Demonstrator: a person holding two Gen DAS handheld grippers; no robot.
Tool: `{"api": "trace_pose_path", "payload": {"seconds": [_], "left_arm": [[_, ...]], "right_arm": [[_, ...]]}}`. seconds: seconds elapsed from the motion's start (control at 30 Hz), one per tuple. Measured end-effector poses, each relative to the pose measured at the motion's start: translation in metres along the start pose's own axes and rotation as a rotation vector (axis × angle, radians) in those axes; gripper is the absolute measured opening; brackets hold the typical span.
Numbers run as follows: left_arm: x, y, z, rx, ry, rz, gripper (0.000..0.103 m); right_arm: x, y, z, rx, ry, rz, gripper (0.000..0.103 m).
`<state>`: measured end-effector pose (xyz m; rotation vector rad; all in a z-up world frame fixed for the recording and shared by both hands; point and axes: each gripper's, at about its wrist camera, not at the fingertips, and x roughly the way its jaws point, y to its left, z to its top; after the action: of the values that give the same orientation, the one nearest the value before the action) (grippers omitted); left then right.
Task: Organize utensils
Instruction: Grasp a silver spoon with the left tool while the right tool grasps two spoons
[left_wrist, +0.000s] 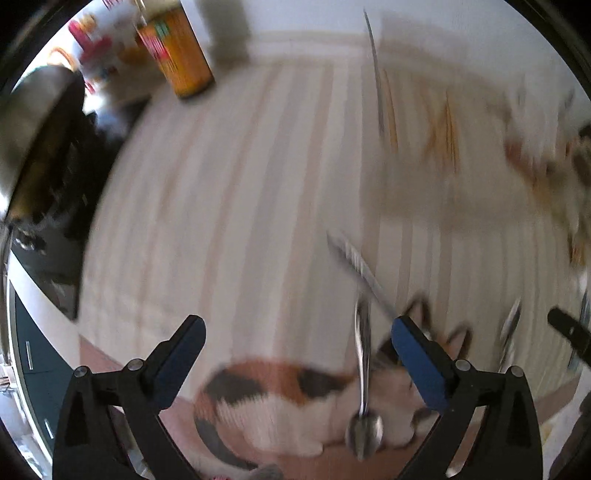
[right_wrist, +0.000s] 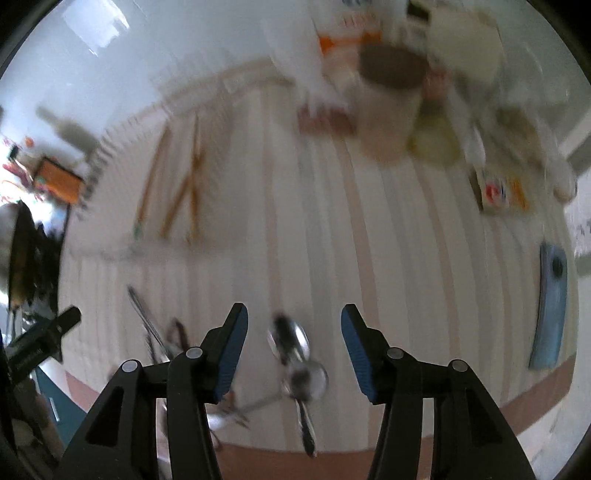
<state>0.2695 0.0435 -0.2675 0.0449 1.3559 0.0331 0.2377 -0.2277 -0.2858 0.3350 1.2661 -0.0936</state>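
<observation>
Both views are motion-blurred. My left gripper (left_wrist: 301, 332) points down at a striped cream placemat (left_wrist: 229, 206), jaws wide apart, nothing between them. A metal spoon (left_wrist: 364, 373) lies just inside its right finger (left_wrist: 413, 350), bowl toward me, and a fork-like utensil (left_wrist: 352, 262) lies slanted beyond it. My right gripper (right_wrist: 293, 332) is open above two overlapping spoons (right_wrist: 297, 354) on the placemat (right_wrist: 332, 221); its pads do not touch them. Further utensils (right_wrist: 151, 325) lie left of its left finger. Wooden chopsticks (right_wrist: 177, 184) rest at the back left, seen as chopsticks (left_wrist: 443, 129) in the left wrist view.
An orange can (left_wrist: 177, 51) stands back left, with a dark stove area (left_wrist: 44, 166) beside the mat. A cat figure in orange, black and white (left_wrist: 277, 398) shows at the mat's front edge. A cream cup (right_wrist: 388, 110), packets and a blue object (right_wrist: 550, 306) crowd the right side.
</observation>
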Motion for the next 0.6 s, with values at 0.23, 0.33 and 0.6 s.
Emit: {"api": "trace_pose_path", "payload": {"seconds": [0.23,0.33,0.6], "left_arm": [[0.038,-0.018,-0.042,-0.014,0.162,-0.081,0.099],[0.050,-0.025,-0.047,-0.015,0.202,-0.108,0.081],[0.054,-0.048,-0.040,0.027,0.187,-0.076,0.008]], "right_arm": [[0.035,-0.013,-0.046,0.002,0.125,-0.009,0.054],[0.045,-0.016,-0.060,0.013,0.165,-0.002,0.054],[0.057,-0.020,-0.076,0.150,0.231,0.138,0.050]]}}
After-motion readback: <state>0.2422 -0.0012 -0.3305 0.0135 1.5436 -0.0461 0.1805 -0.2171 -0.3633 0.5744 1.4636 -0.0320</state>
